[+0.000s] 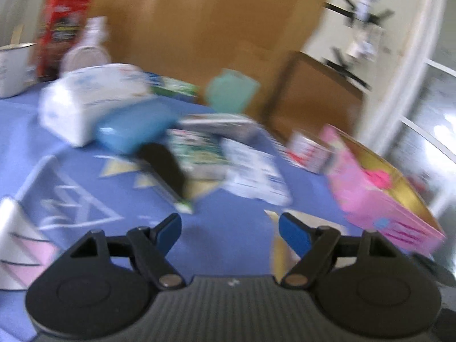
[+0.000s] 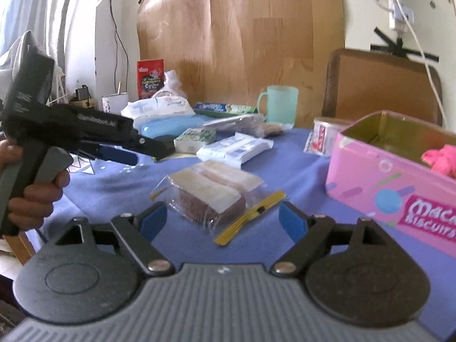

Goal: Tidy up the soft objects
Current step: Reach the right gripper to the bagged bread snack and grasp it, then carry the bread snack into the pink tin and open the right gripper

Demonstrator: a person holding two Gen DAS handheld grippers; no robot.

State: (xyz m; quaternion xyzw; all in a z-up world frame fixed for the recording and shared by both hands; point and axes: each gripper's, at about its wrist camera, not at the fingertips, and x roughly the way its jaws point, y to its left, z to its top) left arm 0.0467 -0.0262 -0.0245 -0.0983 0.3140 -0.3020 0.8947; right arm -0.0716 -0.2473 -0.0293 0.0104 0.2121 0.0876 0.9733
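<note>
A pink biscuit tin (image 2: pixel 379 182) stands open at the right of the blue table, with a bright pink soft thing (image 2: pixel 440 159) inside; it also shows blurred in the left wrist view (image 1: pixel 379 196). A clear zip bag of sponges (image 2: pixel 211 196) lies just ahead of my open, empty right gripper (image 2: pixel 223 221). A tissue pack (image 2: pixel 235 148), a green patterned pack (image 2: pixel 195 138) and a white wipes pack (image 2: pixel 158 107) lie further back. My left gripper (image 1: pixel 229 230) is open and empty above the cloth; it appears hand-held at the left of the right wrist view (image 2: pixel 119 154).
A mint green cup (image 2: pixel 280 108), a blue case (image 2: pixel 171 125), a toothpaste box (image 2: pixel 225 108), a red box (image 2: pixel 150 78), a white mug (image 2: pixel 114 104) and a small tin (image 2: pixel 325 136) stand toward the back. A wooden board (image 2: pixel 242 42) leans on the wall.
</note>
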